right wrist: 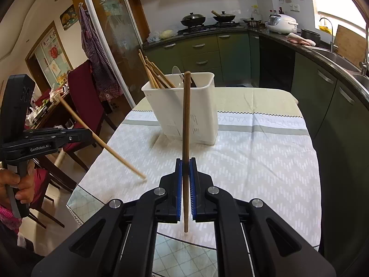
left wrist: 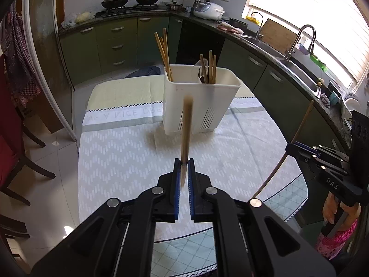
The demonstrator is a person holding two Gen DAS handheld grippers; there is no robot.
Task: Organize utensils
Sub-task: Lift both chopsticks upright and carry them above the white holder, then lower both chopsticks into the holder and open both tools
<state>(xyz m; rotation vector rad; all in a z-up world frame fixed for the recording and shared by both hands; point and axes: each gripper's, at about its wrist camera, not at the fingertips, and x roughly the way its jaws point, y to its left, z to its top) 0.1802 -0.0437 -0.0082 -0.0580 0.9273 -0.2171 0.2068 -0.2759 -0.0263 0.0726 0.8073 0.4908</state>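
Note:
A white two-compartment utensil holder (left wrist: 196, 101) stands on the table, also in the right wrist view (right wrist: 184, 113). Several wooden chopsticks (left wrist: 164, 53) lean in its left compartment; wooden handles and a white spoon (left wrist: 208, 69) stand in the right one. My left gripper (left wrist: 184, 164) is shut on a light wooden chopstick (left wrist: 186, 127), held above the cloth in front of the holder; it also shows in the right wrist view (right wrist: 101, 143). My right gripper (right wrist: 185, 164) is shut on a darker wooden chopstick (right wrist: 185, 120), held upright near the holder; it also shows in the left wrist view (left wrist: 297, 133).
The table carries a patterned white, grey and yellow cloth (left wrist: 129, 152). Red-cushioned chairs (right wrist: 85, 97) stand at its left side. Green kitchen cabinets (left wrist: 110, 46), a stove with woks (left wrist: 129, 1) and a sink (left wrist: 297, 62) line the back and right.

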